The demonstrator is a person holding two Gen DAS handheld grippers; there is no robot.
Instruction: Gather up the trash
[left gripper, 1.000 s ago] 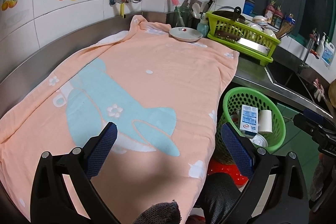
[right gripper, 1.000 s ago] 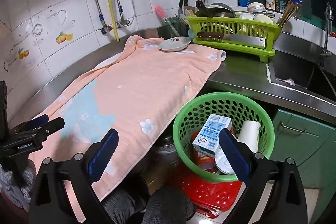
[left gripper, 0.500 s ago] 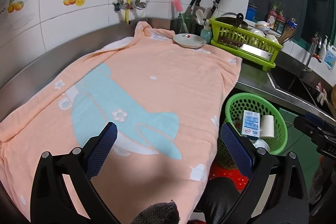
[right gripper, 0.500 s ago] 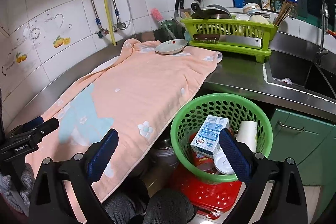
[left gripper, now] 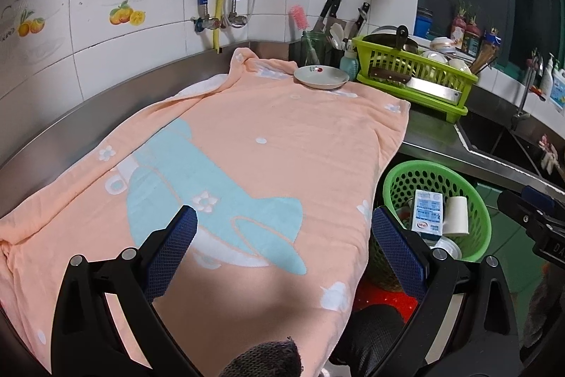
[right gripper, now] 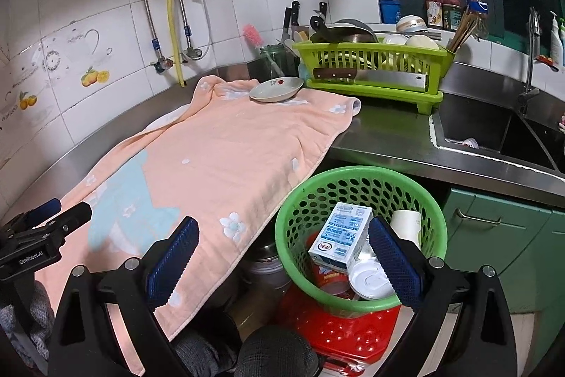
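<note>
Both hand-held grippers hang with their blue-padded fingers spread wide and nothing between them. From its own camera, the left gripper (left gripper: 282, 242) hovers over the near end of a peach-coloured towel with a pale blue printed figure (left gripper: 247, 158), which is spread along the stainless steel counter (left gripper: 106, 101). The right gripper (right gripper: 282, 249) hangs off the counter's front edge, its left finger over the towel's hanging border and its right finger in front of a round green perforated plastic basket (right gripper: 317, 186).

That basket sits below counter level on a red perforated plastic stool or crate (right gripper: 346, 331), and holds the collected trash: a white and blue milk carton (right gripper: 342, 235) lying tilted, a white paper cup (right gripper: 406, 228) just beside it, and a round white plastic lid (right gripper: 367, 278) under them.

At the towel's far end rests a shallow white ceramic dish with a red motif (right gripper: 277, 89), just beside a lime-green plastic dish rack (right gripper: 370, 59) holding bowls and a cleaver. Right of the rack, the steel counter drops into a sink (right gripper: 494, 133) with a tap. White wall tiles with fruit and teapot decals back the counter, with a yellow hose (right gripper: 173, 9) and metal pipes running down them. Green cabinet doors (right gripper: 494, 235) stand under the sink.
</note>
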